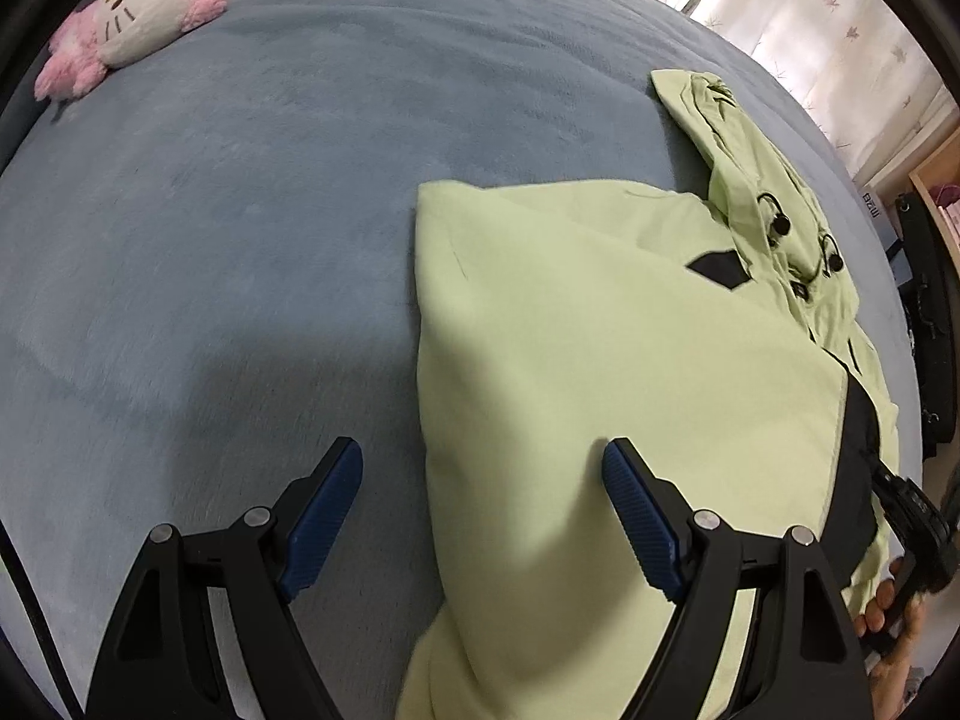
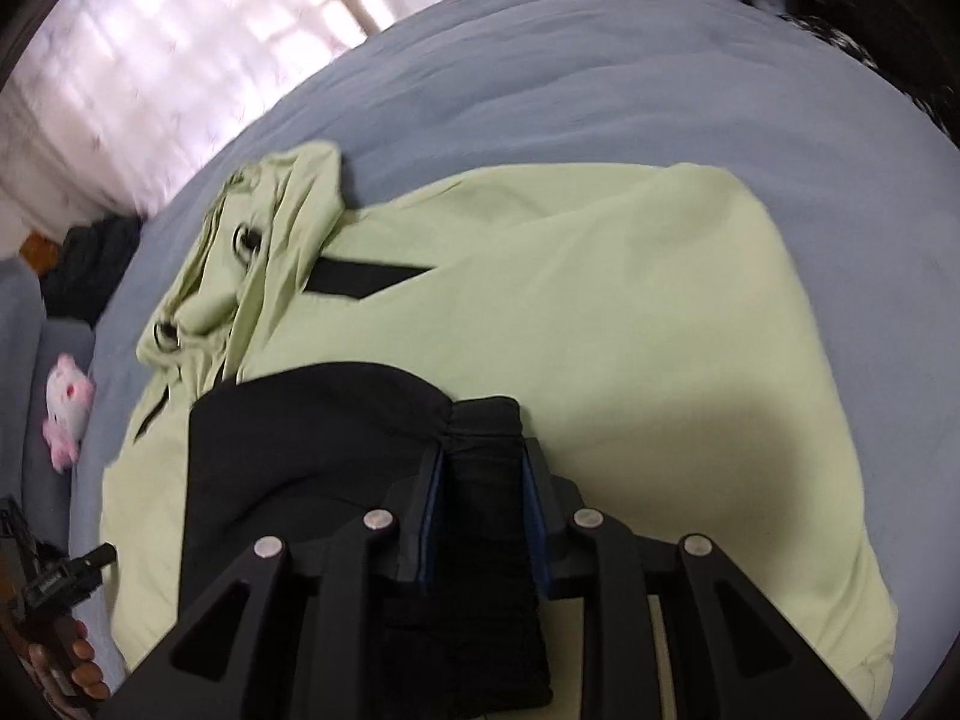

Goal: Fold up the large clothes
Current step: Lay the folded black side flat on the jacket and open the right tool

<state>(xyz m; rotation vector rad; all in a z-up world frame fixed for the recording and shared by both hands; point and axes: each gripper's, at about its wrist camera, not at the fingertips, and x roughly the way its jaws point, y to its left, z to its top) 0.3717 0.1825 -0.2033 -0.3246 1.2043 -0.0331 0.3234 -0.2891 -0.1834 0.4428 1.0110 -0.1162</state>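
Observation:
A light green hooded jacket point(image 1: 600, 312) point(image 2: 600, 300) lies flat on the blue-grey bed point(image 1: 210, 210), its hood point(image 1: 750, 180) point(image 2: 264, 228) bunched at the far end. My left gripper point(image 1: 480, 450) is open and points down over the jacket's left edge; one finger is above the blanket, the other above the green cloth. My right gripper point(image 2: 482, 447) is shut on the jacket's black cuff point(image 2: 480, 420), and the black sleeve point(image 2: 312, 420) lies across the green body. Below the pads the cuff is hidden by the fingers.
A pink and white plush toy point(image 1: 138, 12) point(image 2: 66, 408) lies at the bed's far corner. Patterned curtains point(image 1: 810, 18) hang behind the bed. A dark chair point(image 1: 930, 324) and a wooden shelf point(image 1: 942, 180) stand beside it. Bare blanket stretches left of the jacket.

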